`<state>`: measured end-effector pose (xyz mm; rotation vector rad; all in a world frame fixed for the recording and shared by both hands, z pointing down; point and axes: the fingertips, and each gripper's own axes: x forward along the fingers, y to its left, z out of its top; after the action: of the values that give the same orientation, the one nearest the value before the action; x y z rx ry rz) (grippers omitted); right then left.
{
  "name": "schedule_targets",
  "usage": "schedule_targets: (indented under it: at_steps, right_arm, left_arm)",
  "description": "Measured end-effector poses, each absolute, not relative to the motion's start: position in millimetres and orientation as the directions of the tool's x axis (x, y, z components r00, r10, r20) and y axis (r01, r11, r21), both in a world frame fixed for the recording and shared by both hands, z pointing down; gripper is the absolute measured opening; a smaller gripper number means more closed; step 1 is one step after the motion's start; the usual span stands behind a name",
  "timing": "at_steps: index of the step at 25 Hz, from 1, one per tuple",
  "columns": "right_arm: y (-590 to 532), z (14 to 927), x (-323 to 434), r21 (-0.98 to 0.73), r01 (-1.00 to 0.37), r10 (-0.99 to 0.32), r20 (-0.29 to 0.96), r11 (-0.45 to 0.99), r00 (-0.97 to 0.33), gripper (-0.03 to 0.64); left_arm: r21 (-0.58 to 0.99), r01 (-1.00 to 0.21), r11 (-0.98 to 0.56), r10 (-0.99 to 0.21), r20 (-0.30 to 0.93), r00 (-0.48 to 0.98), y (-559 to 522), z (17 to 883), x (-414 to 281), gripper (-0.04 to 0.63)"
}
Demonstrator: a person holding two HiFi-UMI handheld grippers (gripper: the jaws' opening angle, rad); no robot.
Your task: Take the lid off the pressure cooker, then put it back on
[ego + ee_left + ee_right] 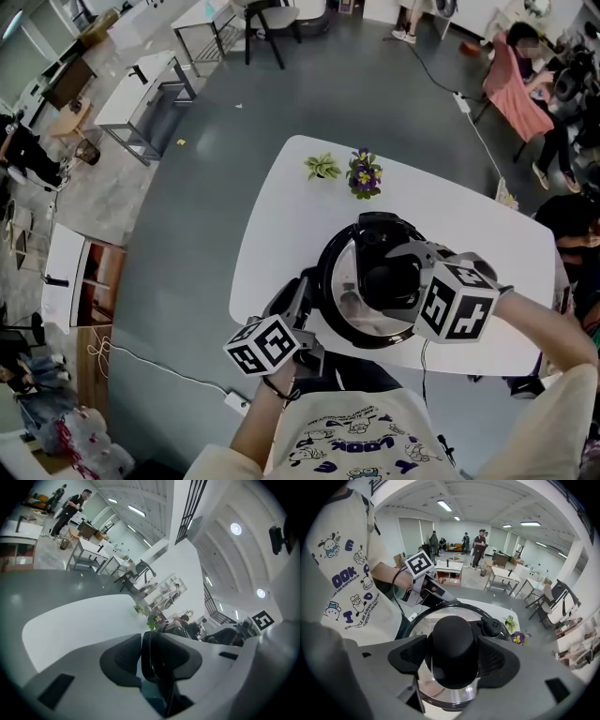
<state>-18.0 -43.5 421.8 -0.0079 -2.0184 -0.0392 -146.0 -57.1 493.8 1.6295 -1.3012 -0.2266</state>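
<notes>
The pressure cooker (349,314) stands near the front edge of the white table (469,225), its glass lid (440,616) on and topped by a black knob (452,644). My right gripper (453,656) comes down from above, and its pads sit against both sides of that knob. It also shows in the head view, where the right gripper (392,274) hangs over the pot's middle. My left gripper (154,660) is shut on the cooker's black side handle (151,651), at the pot's left in the head view. The right gripper view catches the left gripper (436,592) beyond the rim.
A small green plant (322,167) and a pot of purple flowers (364,174) stand at the table's far edge behind the cooker. A black valve (491,627) sits on the lid beside the knob. A seated person (520,75) and desks lie farther off.
</notes>
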Motion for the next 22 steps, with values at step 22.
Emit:
schedule_targets:
  at_steps: [22]
  right_arm:
    - [-45,436,-13,-0.074,0.058,0.084,0.975,0.996,-0.204,0.299]
  left_arm:
    - [0.756,-0.649,0.079,-0.829,0.412,0.379,-58,493,-146,0.115]
